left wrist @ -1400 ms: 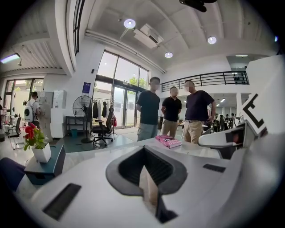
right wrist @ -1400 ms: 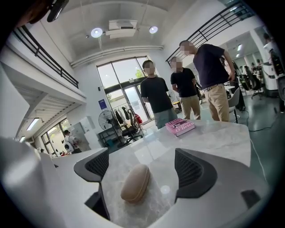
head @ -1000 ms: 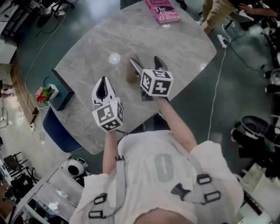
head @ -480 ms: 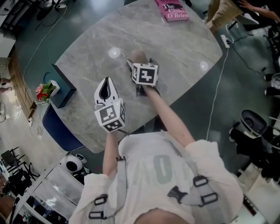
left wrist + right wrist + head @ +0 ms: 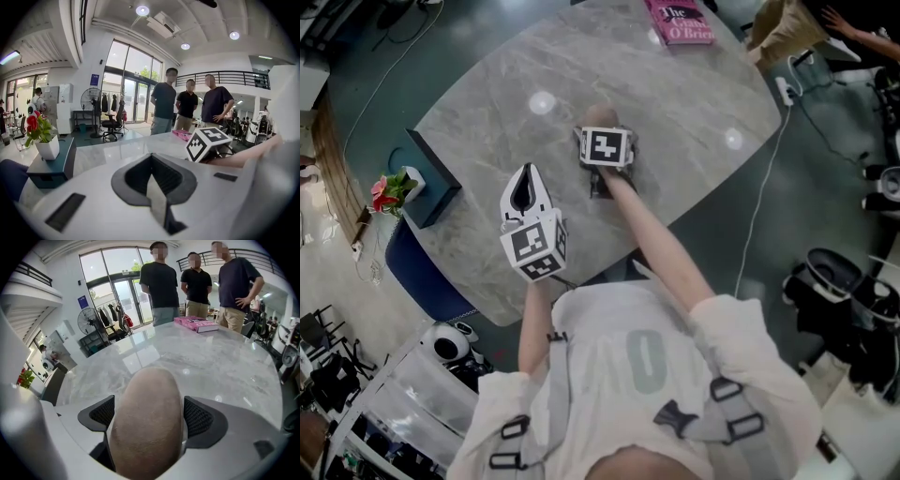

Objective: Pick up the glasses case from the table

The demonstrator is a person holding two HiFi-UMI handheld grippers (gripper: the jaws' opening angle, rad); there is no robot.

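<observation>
The tan, rounded glasses case (image 5: 598,116) lies on the grey marble table (image 5: 675,84), near its middle. My right gripper (image 5: 602,133) sits over the case's near end. In the right gripper view the case (image 5: 147,423) fills the gap between the two ribbed pads (image 5: 104,412), which touch its sides; my right gripper (image 5: 150,414) is shut on it. My left gripper (image 5: 523,184) hovers to the left and nearer, its jaws closed together on nothing. In its own view the left gripper (image 5: 152,180) is above the tabletop, with the right gripper's marker cube (image 5: 208,143) to its right.
A pink book (image 5: 680,21) lies at the table's far edge. A teal box (image 5: 431,178) and a potted red flower (image 5: 389,192) stand at the left edge, above a blue chair (image 5: 417,272). Three people (image 5: 197,284) stand beyond the table. A cable and power strip (image 5: 785,89) lie on the floor.
My right gripper moved forward over the glasses case, and its spread jaws came in around the case. The left gripper stayed where it was.
</observation>
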